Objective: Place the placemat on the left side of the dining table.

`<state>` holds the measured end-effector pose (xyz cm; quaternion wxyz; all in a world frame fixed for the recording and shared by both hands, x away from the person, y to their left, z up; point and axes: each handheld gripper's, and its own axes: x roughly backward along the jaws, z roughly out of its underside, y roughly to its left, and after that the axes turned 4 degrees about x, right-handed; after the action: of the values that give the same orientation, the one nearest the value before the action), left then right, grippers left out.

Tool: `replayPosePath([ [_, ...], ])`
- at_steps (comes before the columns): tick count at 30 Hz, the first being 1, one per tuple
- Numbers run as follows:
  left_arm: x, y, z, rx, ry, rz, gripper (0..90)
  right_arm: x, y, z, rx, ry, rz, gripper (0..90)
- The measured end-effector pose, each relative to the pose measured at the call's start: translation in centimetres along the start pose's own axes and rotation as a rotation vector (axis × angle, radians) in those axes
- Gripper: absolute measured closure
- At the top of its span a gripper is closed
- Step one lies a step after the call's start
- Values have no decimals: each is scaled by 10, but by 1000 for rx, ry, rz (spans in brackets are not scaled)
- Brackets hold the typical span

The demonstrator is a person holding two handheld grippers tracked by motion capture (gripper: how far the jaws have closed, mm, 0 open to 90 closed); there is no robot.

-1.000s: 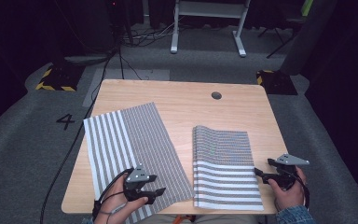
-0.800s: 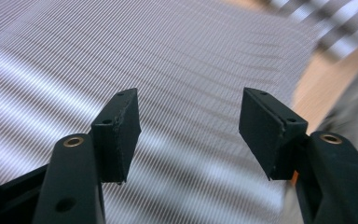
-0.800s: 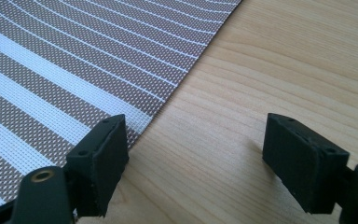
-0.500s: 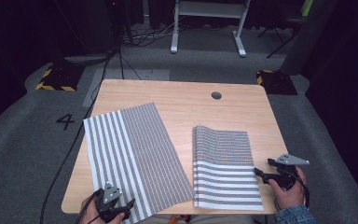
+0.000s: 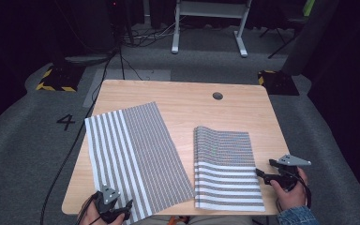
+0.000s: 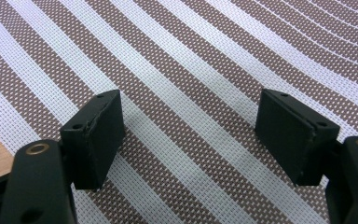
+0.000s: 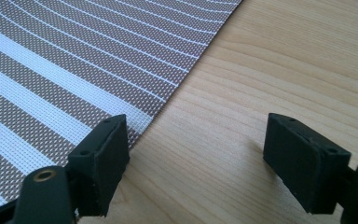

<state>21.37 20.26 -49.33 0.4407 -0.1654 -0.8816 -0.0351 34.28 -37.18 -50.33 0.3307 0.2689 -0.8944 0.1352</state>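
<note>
A: Left gripper [image 5: 122, 208], where is it?

B: Mine sits at the near left corner of the table [image 5: 183, 101], over the near edge of the flat striped mat [image 5: 136, 159]. Jaws have just been opening and now stand spread wide. In the left gripper view I see only the mat's weave under the gap; the pads press on nothing.

A: Mat position?

B: Lies flat on the left half of the table, turned at an angle, its near corner running to the table's front edge just by my left hand [image 5: 93, 216]. Wide stripes on its left part, fine stripes on its right.

A: Right gripper [image 5: 261, 173]?

B: Held in my right hand [image 5: 288, 192], just beside the right edge of the folded striped mat [image 5: 225, 166]. Jaws spread, nothing between them. In the right gripper view one jaw hangs over the mat's edge and the other over bare wood. Whether the jaw touches the mat I can't tell.

A: Folded mat?

B: Right half of the table, doubled over: fine-striped layer on top at the far end, wide stripes showing at the near end. The two mats are close at the near edge, not overlapping.
</note>
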Motion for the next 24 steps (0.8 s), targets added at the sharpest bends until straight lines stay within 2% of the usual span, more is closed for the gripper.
replayPosePath([
  [4, 0, 1, -3, 0, 11, 1, 261, 0, 0, 0, 0, 0, 0, 224],
  [5, 0, 0, -5, 2, 20, -12, 273, 0, 0, 0, 0, 0, 0, 224],
  [11, -4, -1, -16, -24, 37, -2, 431, 0, 0, 0, 0, 0, 0, 224],
  [13, -5, 0, -18, -31, 22, 13, 528, 0, 0, 0, 0, 0, 0, 224],
  [15, -6, 5, -21, -51, 17, 35, 701, 0, 0, 0, 1, -1, 0, 224],
  [17, -6, 8, -24, -56, 15, 37, 789, 0, 0, 0, 1, -1, 0, 224],
  [19, -4, 8, -28, -66, 3, 38, 826, 0, 0, 0, 1, -1, 0, 224],
  [24, 1, 13, -44, -108, 0, 54, 849, 0, 0, 0, 2, -1, 0, 224],
])
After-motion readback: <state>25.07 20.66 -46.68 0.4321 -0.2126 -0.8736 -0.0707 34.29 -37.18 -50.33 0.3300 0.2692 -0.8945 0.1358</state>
